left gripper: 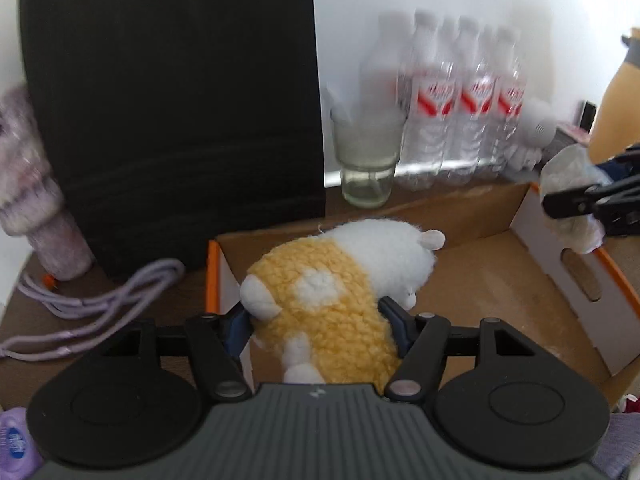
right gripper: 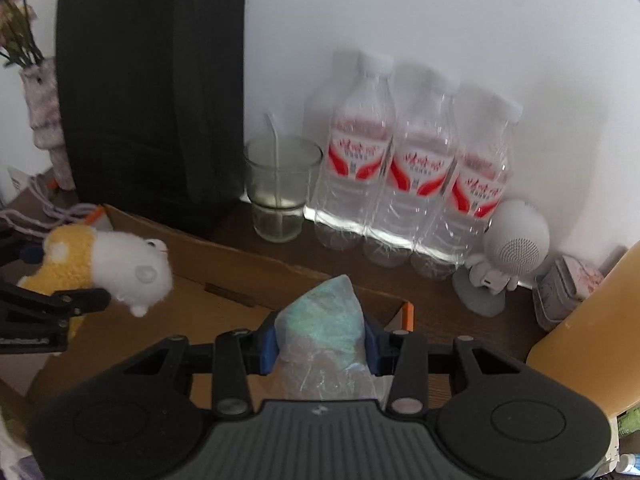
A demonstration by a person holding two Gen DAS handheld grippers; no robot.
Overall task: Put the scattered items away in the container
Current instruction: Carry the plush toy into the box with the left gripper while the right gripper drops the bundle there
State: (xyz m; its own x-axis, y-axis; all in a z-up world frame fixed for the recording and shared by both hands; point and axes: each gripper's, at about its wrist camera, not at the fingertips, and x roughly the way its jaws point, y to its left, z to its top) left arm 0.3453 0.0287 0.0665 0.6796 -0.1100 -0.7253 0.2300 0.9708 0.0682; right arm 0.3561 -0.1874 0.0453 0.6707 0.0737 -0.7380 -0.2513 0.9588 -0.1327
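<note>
My left gripper (left gripper: 316,320) is shut on a yellow and white plush toy (left gripper: 340,280) and holds it over the left end of an open cardboard box (left gripper: 480,280) with orange edges. The toy also shows at the left of the right wrist view (right gripper: 108,264). My right gripper (right gripper: 322,340) is shut on a clear plastic bag with pale green contents (right gripper: 328,320), held above the box's right end (right gripper: 248,280). In the left wrist view the right gripper (left gripper: 580,204) and the bag (left gripper: 568,172) show at the right edge.
A black box (left gripper: 172,112) stands behind the cardboard box. A glass (left gripper: 366,156) and several water bottles (left gripper: 464,100) line the wall. A white figure speaker (right gripper: 508,248), a yellow bottle (right gripper: 592,340), a purple cable (left gripper: 96,300) and a fuzzy vase (left gripper: 28,184) lie around.
</note>
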